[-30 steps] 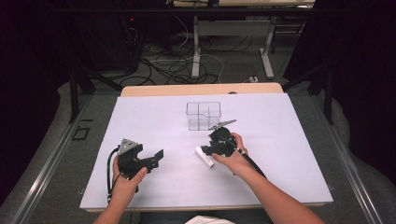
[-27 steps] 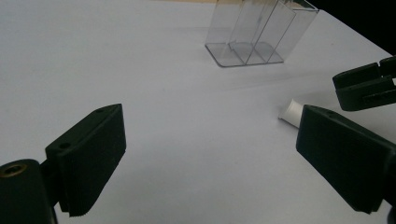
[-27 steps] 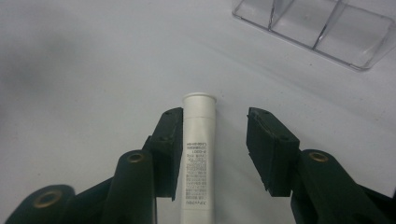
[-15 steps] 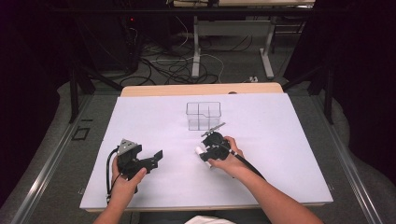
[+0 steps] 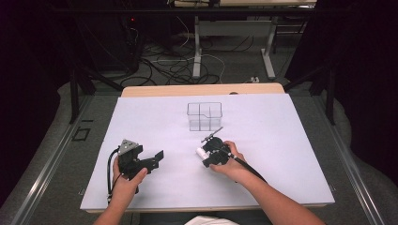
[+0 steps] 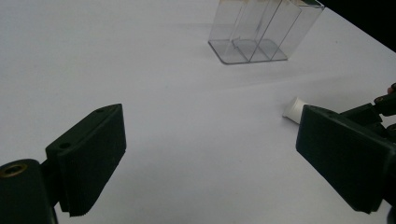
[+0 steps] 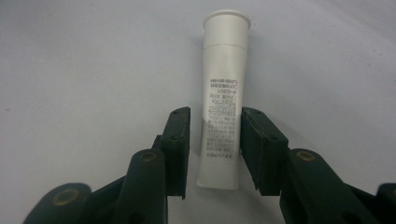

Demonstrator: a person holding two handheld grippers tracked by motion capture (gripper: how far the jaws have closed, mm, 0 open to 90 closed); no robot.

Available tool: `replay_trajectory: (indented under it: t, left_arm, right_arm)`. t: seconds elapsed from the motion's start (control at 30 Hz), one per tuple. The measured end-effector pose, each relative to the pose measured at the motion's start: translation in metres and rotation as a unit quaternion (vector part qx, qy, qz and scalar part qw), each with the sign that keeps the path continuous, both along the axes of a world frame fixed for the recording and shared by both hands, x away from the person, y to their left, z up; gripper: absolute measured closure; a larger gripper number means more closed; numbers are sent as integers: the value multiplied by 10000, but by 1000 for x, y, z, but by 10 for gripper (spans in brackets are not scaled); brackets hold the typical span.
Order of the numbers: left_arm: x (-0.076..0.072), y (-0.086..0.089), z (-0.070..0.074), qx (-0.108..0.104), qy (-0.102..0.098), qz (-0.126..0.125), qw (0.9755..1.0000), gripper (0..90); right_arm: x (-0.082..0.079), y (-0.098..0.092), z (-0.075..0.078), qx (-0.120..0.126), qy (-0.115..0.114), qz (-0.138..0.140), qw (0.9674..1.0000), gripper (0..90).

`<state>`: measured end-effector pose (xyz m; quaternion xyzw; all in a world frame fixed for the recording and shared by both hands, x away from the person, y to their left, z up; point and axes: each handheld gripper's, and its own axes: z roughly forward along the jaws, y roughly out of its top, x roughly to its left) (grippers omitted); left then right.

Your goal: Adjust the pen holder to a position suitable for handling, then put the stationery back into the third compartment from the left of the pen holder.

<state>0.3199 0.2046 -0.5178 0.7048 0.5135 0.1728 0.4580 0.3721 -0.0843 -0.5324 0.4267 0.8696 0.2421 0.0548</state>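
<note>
The small white plastic tube (image 7: 222,98), lying flat on the white table (image 5: 291,154) at centre frame, is straddled by the right claw (image 7: 215,149), its long axis running between jaws just closing, a slight gap left, while the left claw (image 6: 210,158) is held wide, lower left.

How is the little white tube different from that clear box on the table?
The white tube is solid-coloured and lies flat, between the jaws of the right tool, which have just been closing. The clear box is see-through, stands upright with dividers inside, and is untouched. Both rest on the white table.
</note>
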Motion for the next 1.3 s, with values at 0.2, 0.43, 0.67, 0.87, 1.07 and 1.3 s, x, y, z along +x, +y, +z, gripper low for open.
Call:
replay_trajectory:
  t: [0.2, 0.43, 0.67, 0.87, 1.07, 1.3]
  left_arm:
    - [-1, 0, 1, 2, -26, -17, 10000, 87]
    - [-1, -1, 0, -10, -8, -15, 10000, 87]
    - [0, -1, 0, -29, -1, -44, 10000, 87]
    - [-2, -2, 1, 52, -44, -100, 9999, 87]
    - [-1, -1, 1, 44, -29, -72, 10000, 87]
    - [-2, -3, 0, 47, -46, -51, 10000, 87]
  right_arm:
    - [0, -1, 0, -184, 191, -4, 9996, 653]
    - [0, -1, -1, -226, 254, -59, 9994, 668]
    - [-1, -1, -1, -261, 224, -93, 9994, 695]
    - [2, -1, -2, -196, 273, -148, 9993, 707]
    - [2, 0, -3, -204, 190, -176, 9995, 710]
    - [1, 1, -3, -225, 181, -206, 9994, 712]
